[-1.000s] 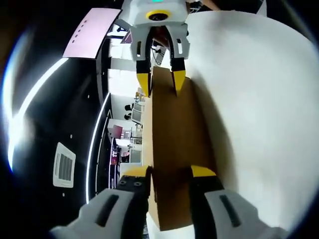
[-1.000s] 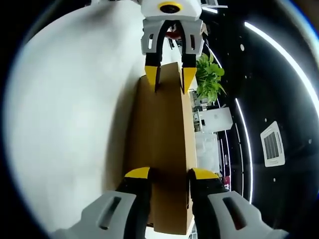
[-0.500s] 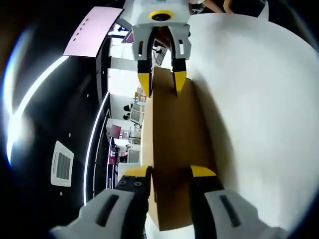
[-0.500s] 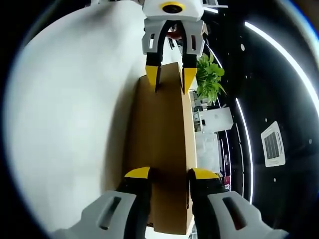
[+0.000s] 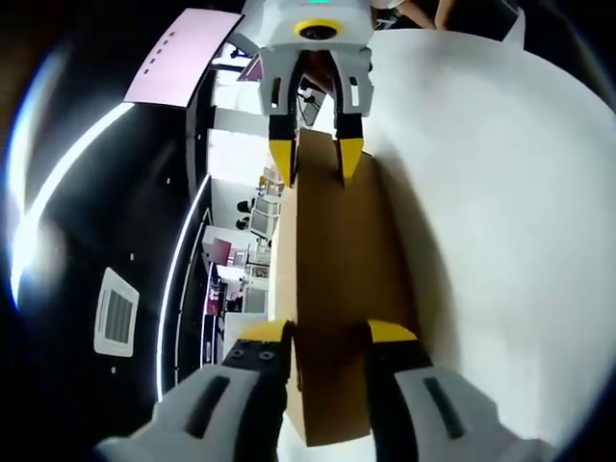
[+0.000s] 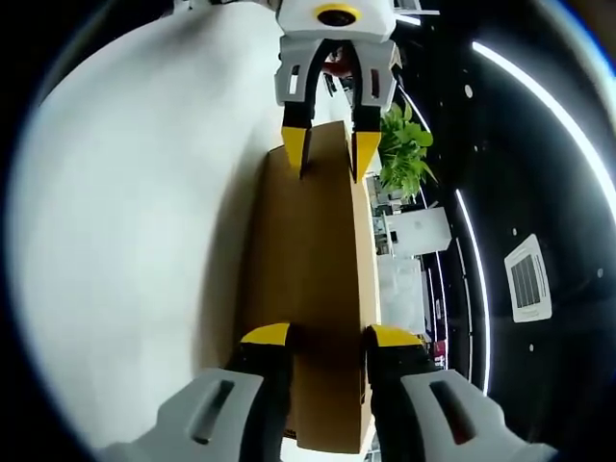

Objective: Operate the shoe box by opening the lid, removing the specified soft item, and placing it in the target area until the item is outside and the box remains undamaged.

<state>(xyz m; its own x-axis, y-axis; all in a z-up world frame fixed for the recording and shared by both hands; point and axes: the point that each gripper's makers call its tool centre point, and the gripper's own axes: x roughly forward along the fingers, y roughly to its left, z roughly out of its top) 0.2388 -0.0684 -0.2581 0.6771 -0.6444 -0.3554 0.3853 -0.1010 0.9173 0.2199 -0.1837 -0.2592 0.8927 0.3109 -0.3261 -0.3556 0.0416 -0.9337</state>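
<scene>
Between the yellow-tipped jaws of the left gripper (image 5: 327, 339), near the bottom of the left gripper view: one end of the brown cardboard shoe box lid (image 5: 337, 289), clamped edge-on. At the far end of that same view: the right gripper (image 5: 316, 162), reaching in from the top, jaws closed on the opposite end of the lid. To the right of the lid there: white counter (image 5: 500, 250), with the lid's soft shadow on it. To the left: dark ceiling with a curved light strip (image 5: 43, 207), a square vent (image 5: 115, 313), a pink panel (image 5: 183, 58).

Mirrored in the right gripper view: right gripper (image 6: 325, 339) at the bottom, clenched on the near end of the shoe box lid (image 6: 313, 279); left gripper (image 6: 327, 154) at the top, pinching the far end. White counter (image 6: 144, 221) on the left side, green potted plant (image 6: 402, 144) just beside the lid's far right edge, ceiling vent (image 6: 527, 279) and light strip (image 6: 539, 111) further right.

Lid held off the counter, stretched between both grippers. Box body and soft item: cannot tell where.
</scene>
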